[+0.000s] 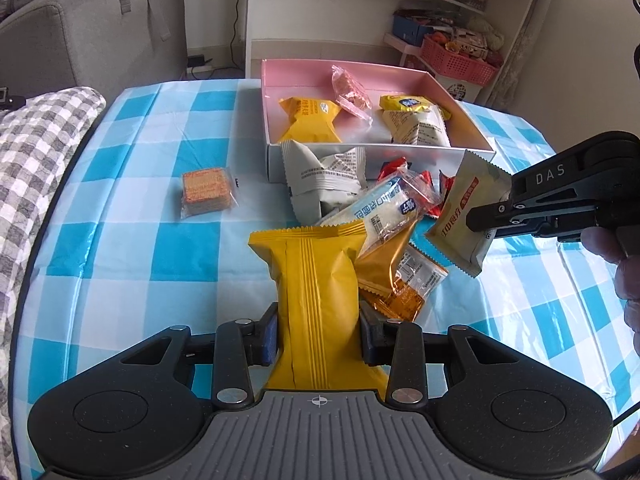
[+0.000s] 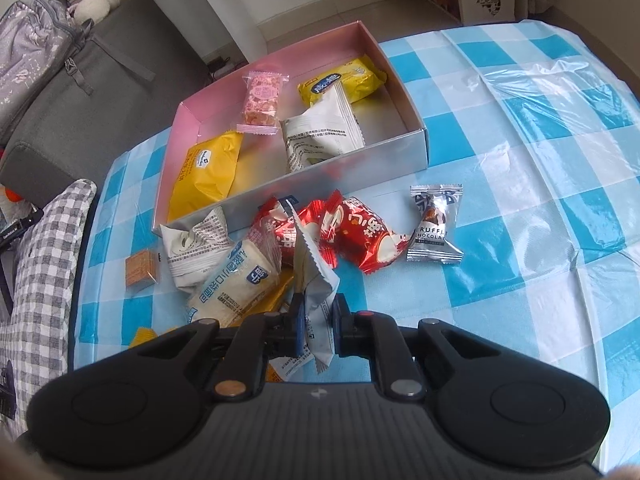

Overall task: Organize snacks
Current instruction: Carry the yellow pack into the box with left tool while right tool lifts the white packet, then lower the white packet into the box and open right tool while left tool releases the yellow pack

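Note:
My left gripper (image 1: 318, 330) is shut on a yellow snack packet (image 1: 316, 280), held upright above the checked table. My right gripper (image 2: 318, 332) is shut on a beige snack packet (image 2: 316, 300); in the left wrist view this packet (image 1: 460, 216) hangs at the right, held by the right gripper (image 1: 486, 220). The pink box (image 1: 272, 120) stands behind, holding a yellow packet (image 1: 308, 120), a pink candy (image 1: 350, 94) and two more packets. It shows in the right wrist view too (image 2: 332, 184). A loose pile with a clear bread packet (image 1: 384, 208) lies in front of the box.
A square cracker pack (image 1: 206, 194) lies alone at the left. Red candies (image 2: 360, 232) and a silver chocolate truffle (image 2: 434, 224) lie in front of the box. A checked cushion (image 1: 36, 152) borders the table's left edge. White shelves (image 1: 400, 8) stand behind.

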